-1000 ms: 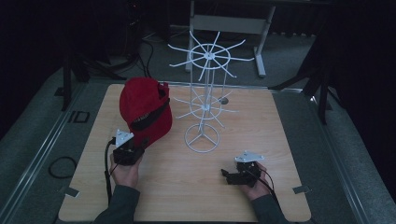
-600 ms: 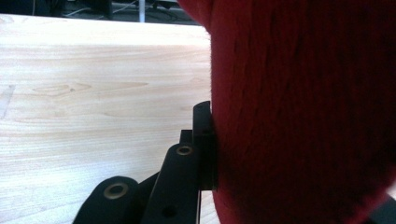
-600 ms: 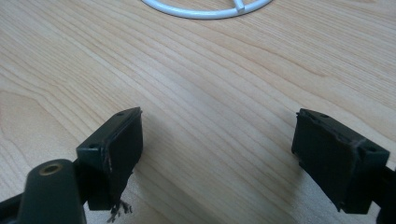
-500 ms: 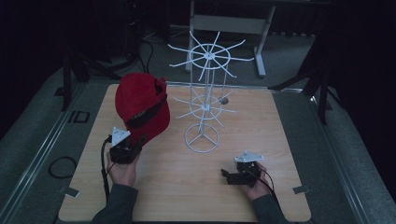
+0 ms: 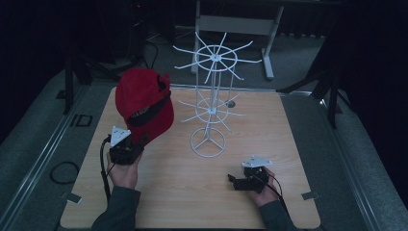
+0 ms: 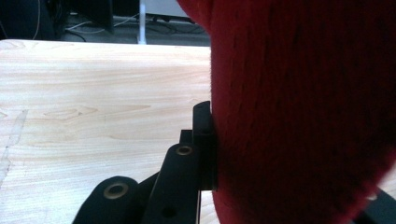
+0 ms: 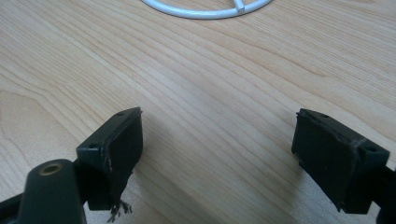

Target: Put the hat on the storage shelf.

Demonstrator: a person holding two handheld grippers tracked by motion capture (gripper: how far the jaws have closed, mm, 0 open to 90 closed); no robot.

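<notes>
The left gripper [image 5: 126, 149] has the red cap [image 5: 144, 108] clamped at its lower edge, holding it up off the table [image 5: 288, 139] at the near left, crown tilted toward the far side. From the left gripper view the red fabric [image 6: 303, 112] crowds the right half of the scene, and one black jaw presses flat against it; the other jaw is hidden behind the cloth. The white wire rack [image 5: 211, 96] stands in the middle of the table, just right of the cap and not touching it, its spokes fanned out at two levels above a ring base. Over on the near right, the right gripper [image 5: 238, 182] sits low over the wood, well apart from the cap. Its jaws are wide apart with bare tabletop between them, and the rack's ring base [image 7: 208, 10] lies a little way ahead of them.
</notes>
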